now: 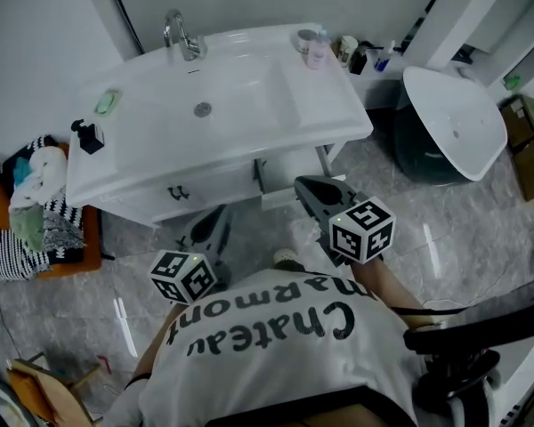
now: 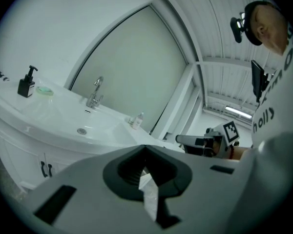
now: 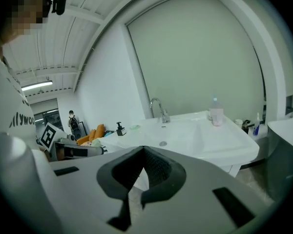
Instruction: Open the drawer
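The drawer, as far as could be judged, was the white panel front [image 1: 205, 188] set below the front edge of the white ceramic basin worktop [image 1: 334, 118]. It carried a pair of small dark handles [image 1: 178, 192] towards the worktop's left end. It looked rigid and flat, probably light enough to slide on a steady straight pull towards the person. The handles were thin and smooth, so they would be the place to grip, with the jaws closed across one of them. A loose bite would likely slip off.

The left tool [image 1: 221, 213] and the right tool [image 1: 303, 187] both hung just short of that front, touching nothing. Each had its jaws together and nothing between them, so one would have to spread before it could take a handle.

The head view alone showed both tools set against the panel. It also showed the whole worktop from above: the chrome tap [image 1: 182, 36] at the back edge, the black pump bottle [image 1: 89, 136] near the left edge, and the pale pink bottle [image 1: 318, 50] at the back right corner. The left gripper view showed the handles side-on and low, below the rim, which the right gripper view hid behind its own grey body. The right gripper view instead showed a distant standing person [image 3: 71, 121] beyond the worktop's left end, seen in no other view.
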The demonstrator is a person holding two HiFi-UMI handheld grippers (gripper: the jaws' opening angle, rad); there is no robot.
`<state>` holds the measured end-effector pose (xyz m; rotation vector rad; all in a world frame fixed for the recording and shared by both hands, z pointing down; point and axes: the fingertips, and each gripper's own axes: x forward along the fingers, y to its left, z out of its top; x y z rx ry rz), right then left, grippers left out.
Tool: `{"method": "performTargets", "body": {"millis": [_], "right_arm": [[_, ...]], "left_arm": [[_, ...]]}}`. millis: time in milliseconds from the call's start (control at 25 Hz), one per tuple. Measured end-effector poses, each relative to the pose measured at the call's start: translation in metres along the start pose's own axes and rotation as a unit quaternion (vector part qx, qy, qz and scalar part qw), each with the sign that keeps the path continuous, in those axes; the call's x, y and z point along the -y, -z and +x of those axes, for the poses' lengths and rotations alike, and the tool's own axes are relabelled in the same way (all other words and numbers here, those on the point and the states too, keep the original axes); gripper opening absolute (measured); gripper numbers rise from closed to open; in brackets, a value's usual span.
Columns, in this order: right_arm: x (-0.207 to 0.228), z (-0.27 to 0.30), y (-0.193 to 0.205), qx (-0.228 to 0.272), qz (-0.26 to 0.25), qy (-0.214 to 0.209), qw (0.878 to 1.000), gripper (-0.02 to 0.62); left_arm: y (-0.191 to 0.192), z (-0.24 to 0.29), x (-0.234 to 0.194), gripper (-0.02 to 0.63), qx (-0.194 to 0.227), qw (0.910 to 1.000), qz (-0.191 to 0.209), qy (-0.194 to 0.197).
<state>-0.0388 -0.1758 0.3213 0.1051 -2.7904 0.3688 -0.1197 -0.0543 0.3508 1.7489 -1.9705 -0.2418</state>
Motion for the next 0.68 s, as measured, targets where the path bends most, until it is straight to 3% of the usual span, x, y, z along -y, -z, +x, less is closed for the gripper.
{"method": "performTargets", "body": {"millis": [680], "right_arm": [[-0.005, 0.001, 0.016, 0.001, 0.011, 0.003, 1.000, 0.011]], "left_arm": [[0.017, -0.030, -0.006, 0.008, 0.001, 0.9996, -0.001, -0.028]]}}
